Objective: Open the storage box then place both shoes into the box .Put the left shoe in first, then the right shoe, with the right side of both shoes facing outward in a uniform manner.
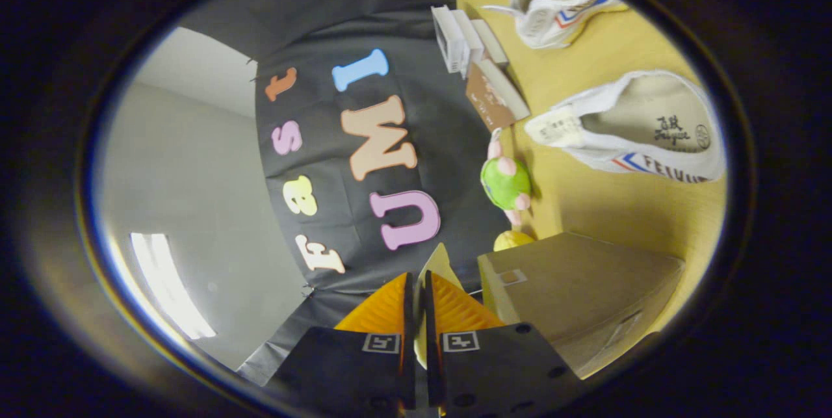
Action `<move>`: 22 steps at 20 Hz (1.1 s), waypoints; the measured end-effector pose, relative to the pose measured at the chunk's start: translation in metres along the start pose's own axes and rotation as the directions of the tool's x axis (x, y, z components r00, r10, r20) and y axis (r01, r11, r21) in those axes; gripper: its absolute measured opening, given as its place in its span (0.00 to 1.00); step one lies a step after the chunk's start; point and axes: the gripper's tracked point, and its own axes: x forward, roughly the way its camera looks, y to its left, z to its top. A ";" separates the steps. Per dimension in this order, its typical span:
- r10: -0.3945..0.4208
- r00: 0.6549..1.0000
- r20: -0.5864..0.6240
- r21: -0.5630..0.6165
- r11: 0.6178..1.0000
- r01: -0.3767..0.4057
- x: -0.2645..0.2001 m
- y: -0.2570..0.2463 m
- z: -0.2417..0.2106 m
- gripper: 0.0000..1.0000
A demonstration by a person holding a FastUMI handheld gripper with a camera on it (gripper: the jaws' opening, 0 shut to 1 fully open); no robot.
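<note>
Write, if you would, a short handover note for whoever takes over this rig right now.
Gripper: fingers pinched on a thin pale sheet beside the brown cardboard storage box; I cannot tell whether it is the box's flap.
Shoes: both white canvas shoes with red-and-blue stripes lie on the yellow wooden table beyond the box, the nearer shoe and the farther shoe.
Done: possibly the opening has begun; no shoe is in the box.
Left: open the box, then put in the left shoe, then the right, right sides outward.
</note>
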 end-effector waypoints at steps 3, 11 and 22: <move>0.048 0.997 -0.060 -0.109 0.993 -0.054 0.010 0.037 -0.031 0.10; 0.116 0.959 -0.259 -0.296 0.936 -0.193 0.011 0.099 -0.138 0.10; 0.021 0.877 -0.480 -0.557 0.766 -0.322 -0.014 0.085 -0.273 0.12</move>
